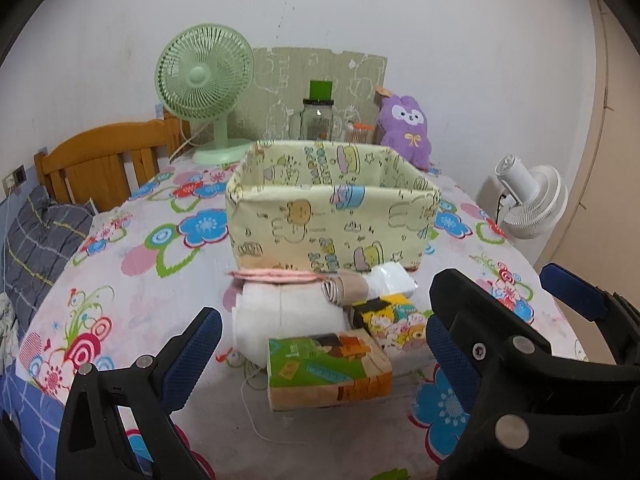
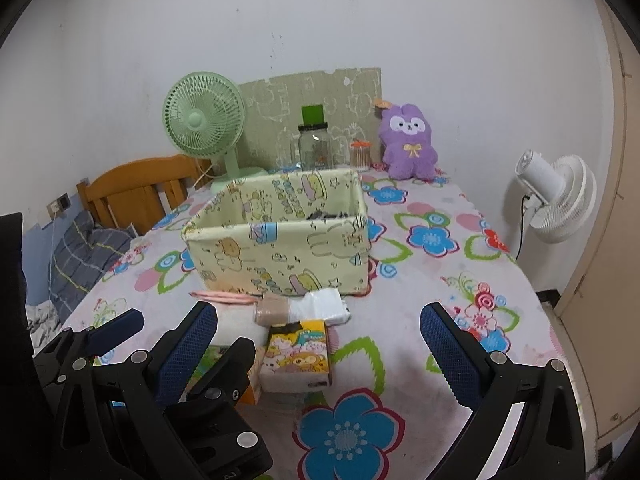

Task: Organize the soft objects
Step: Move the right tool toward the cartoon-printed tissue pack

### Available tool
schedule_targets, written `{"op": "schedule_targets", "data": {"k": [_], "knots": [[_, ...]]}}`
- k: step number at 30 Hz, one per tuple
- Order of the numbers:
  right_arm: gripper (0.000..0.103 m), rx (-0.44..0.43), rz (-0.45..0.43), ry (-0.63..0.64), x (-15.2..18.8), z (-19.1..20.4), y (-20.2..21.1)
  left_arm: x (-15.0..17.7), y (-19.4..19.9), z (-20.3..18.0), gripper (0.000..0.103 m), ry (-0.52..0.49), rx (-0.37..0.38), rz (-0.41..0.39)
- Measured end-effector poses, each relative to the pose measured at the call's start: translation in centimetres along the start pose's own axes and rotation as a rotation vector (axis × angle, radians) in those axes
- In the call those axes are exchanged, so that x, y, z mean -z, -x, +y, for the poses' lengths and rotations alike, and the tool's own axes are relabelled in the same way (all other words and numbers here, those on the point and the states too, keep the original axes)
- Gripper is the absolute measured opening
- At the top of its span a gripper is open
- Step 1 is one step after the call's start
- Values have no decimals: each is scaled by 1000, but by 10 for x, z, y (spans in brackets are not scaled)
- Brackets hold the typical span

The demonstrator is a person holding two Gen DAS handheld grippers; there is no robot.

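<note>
The left tongs [image 1: 322,344] and right tongs [image 2: 318,344] both stand wide open and hold nothing. Between the left tongs lies a green-and-orange tissue pack [image 1: 330,368]. Just beyond it lie a white folded cloth [image 1: 286,316] and a cartoon-printed tissue pack [image 2: 298,354]. Further ahead on the flowered surface [image 2: 440,280] stands the pale yellow fabric box [image 1: 332,222].

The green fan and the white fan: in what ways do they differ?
The green fan stands on the table by the wall, its grille facing the camera; the white fan stands off the table, beside its right edge, and shows its back. The green fan looks flatter; the white fan looks bulkier. Both have round heads.
</note>
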State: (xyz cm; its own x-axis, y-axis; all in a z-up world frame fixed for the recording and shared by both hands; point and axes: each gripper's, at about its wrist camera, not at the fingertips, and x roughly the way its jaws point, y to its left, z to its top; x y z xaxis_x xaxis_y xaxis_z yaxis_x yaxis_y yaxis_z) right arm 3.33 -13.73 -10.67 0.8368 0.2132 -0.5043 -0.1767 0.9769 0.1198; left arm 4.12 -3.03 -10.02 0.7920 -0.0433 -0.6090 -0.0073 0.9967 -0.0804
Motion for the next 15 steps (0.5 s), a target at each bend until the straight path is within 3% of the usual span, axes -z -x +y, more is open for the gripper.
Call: {"op": "schedule_targets", "data": {"k": [9, 15], "knots": [[102, 23, 40, -4, 16, -3, -13, 17, -16, 1, 101, 11, 9, 58], [102, 32, 67, -4, 21, -4, -21, 23, -23, 4, 92, 21, 13, 93]]}}
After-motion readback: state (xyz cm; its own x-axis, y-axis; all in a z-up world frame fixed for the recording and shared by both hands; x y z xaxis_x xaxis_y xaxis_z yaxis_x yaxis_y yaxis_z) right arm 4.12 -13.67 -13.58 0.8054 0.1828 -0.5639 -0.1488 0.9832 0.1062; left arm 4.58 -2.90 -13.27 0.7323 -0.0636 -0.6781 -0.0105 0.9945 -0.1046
